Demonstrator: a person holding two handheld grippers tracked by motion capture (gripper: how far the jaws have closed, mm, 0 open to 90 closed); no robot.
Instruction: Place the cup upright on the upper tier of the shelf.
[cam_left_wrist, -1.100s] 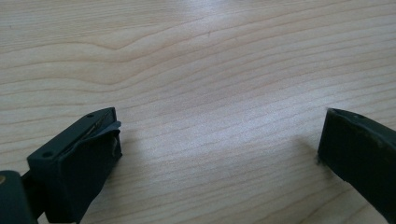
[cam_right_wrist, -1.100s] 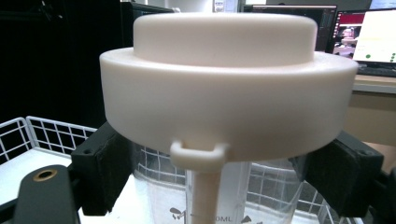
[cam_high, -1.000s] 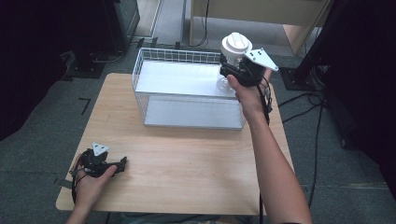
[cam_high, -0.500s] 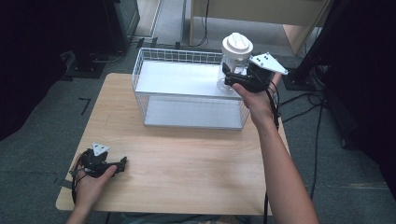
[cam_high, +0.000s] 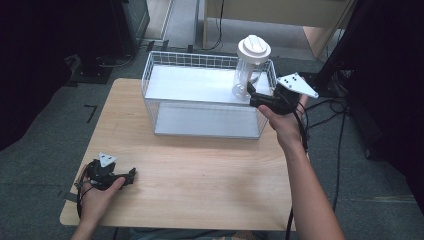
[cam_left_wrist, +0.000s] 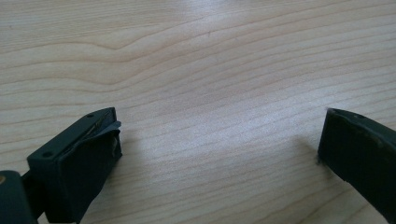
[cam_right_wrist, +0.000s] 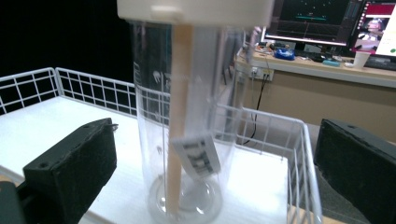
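A clear plastic bottle (cam_high: 246, 75) with a white lid (cam_high: 254, 49) stands upright in the far right corner of a white wire basket (cam_high: 205, 122). My right gripper (cam_high: 252, 97) is open just in front of the bottle. In the right gripper view the bottle (cam_right_wrist: 187, 93) stands between the two wide-apart jaws, touching neither, with a beige stem and a label inside it. My left gripper (cam_high: 131, 176) rests open at the table's front left. Its jaws are spread over bare wood (cam_left_wrist: 210, 93) with nothing between them.
The basket sits at the back of the wooden table (cam_high: 210, 170); its wire wall (cam_right_wrist: 280, 123) rises close behind the bottle. Cables (cam_high: 340, 125) trail on the floor to the right. A desk with monitors (cam_right_wrist: 327, 23) stands beyond.
My right gripper has drawn back toward the person and a little right, away from the bottle, which stays upright in the basket. The left gripper has not moved.
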